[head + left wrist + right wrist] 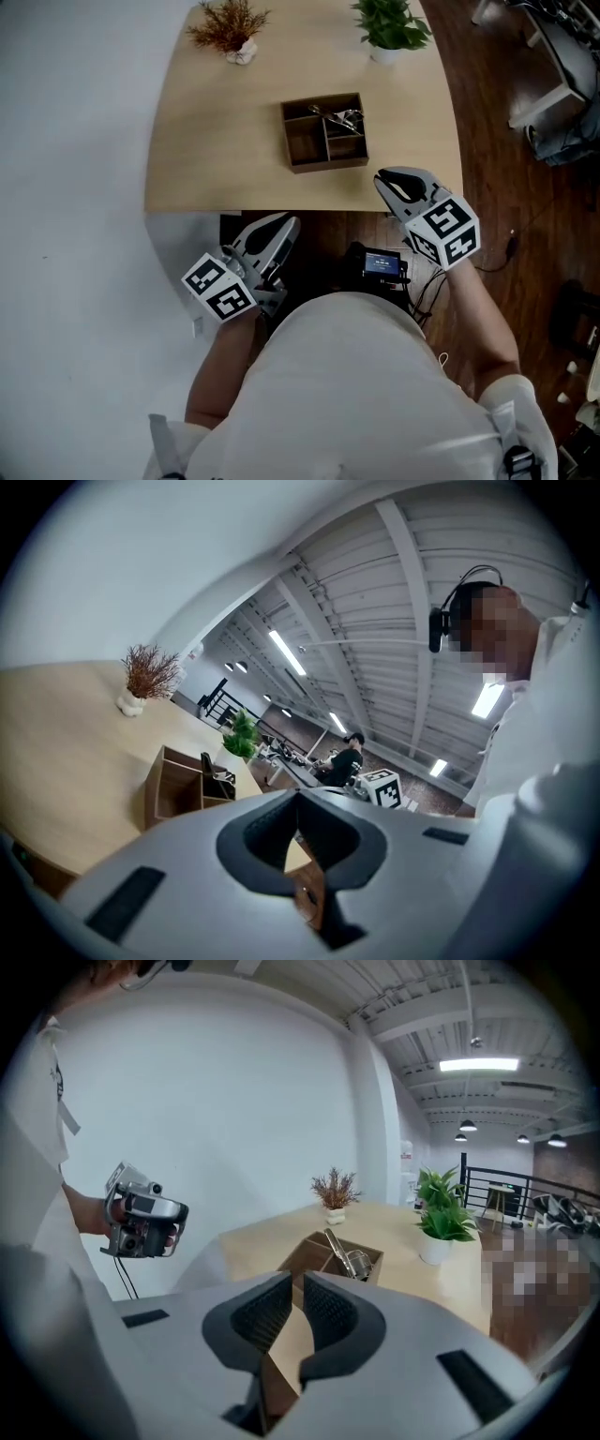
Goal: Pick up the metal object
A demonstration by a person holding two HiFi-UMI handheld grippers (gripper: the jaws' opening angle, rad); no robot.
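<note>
The person's white shirt (347, 394) is closest to me. My left gripper (284, 228) hangs short of the table's (206, 159) near edge, jaws together and empty. I have bare tabletop at 9 o'clock of the wooden box (328, 166). The metal object (343, 119) lies in the box's far right compartment, at 11 o'clock from my right gripper (387, 178). That gripper is at the near edge, its jaws a slit apart and holding nothing.
</note>
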